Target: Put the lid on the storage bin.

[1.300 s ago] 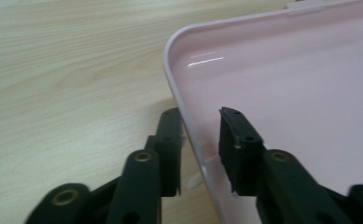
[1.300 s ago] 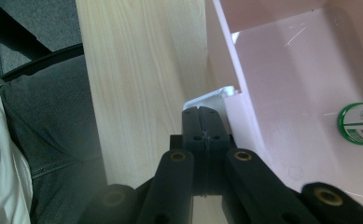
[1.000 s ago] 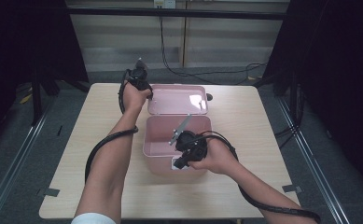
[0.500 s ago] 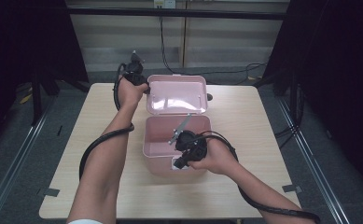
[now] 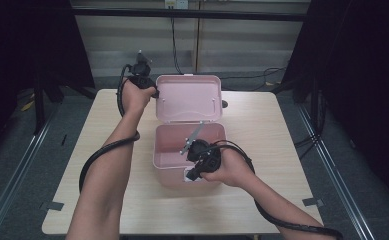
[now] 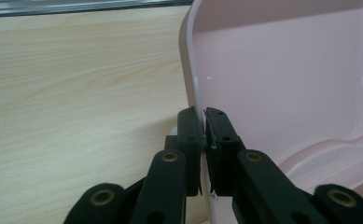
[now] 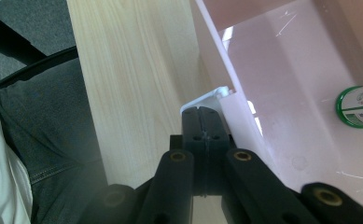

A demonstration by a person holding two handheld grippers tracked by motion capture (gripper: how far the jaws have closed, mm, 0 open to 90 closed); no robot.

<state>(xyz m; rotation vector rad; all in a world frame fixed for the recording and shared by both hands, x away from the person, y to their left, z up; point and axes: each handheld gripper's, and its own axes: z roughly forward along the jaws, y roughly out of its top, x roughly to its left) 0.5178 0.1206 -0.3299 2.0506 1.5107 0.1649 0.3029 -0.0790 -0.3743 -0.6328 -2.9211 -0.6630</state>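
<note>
Pinching the side edge of the raised lid [image 5: 188, 98], your left gripper [image 6: 202, 122] has its jaws clamped on that thin pink rim, having just been closing the last bit onto it. The lid stands nearly upright at the back of the pink box [image 5: 168, 161], which sits mid-table [image 5: 282, 140]. At the box's front wall your right gripper [image 7: 205, 119] is pressed together beside a white latch [image 7: 206, 96]. Inside the box lies a green-capped bottle [image 7: 359, 106].

A lab-like recording bay: around the bare wooden table [image 5: 282, 130] stand black curtains [image 5: 27, 45], floor rails [image 5: 12, 175] and wall cables [image 5: 174, 30].
</note>
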